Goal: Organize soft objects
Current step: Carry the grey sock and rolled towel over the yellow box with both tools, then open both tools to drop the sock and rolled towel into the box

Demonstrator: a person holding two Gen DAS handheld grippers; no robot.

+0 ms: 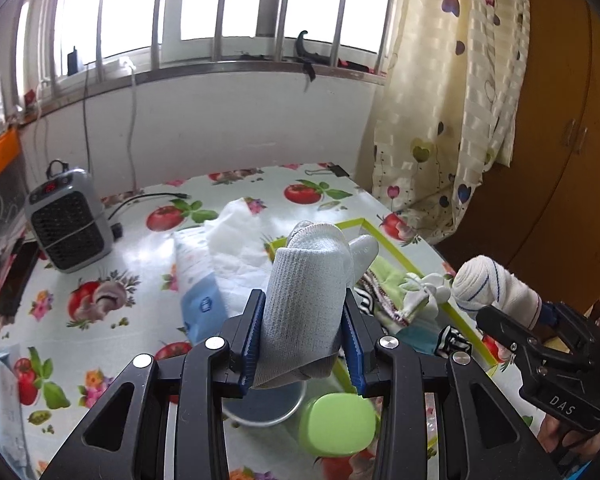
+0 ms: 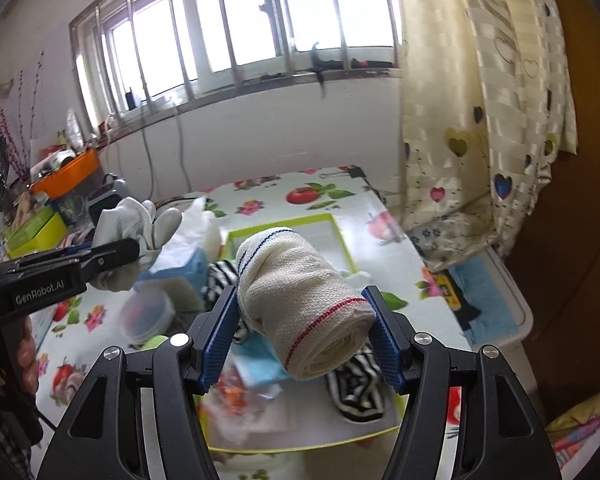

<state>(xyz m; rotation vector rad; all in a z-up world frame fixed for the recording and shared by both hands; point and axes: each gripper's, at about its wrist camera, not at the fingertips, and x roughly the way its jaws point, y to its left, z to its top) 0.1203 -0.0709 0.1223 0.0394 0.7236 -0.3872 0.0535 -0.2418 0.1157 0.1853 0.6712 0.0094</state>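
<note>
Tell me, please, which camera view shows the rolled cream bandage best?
The right wrist view: the cream bandage fills the centre, its spiral end visible. The left wrist view shows it small, at the right edge.

I see a table covered by a fruit-print tablecloth (image 1: 148, 248). A grey space heater (image 1: 70, 224) stands at its far left, near a tissue pack (image 1: 198, 280). A green lid (image 1: 338, 424) lies close to me. Behind, a barred window (image 1: 220, 8), a heart-patterned curtain (image 1: 452, 120) and a wooden cabinet (image 1: 560, 140) beside it.
</note>
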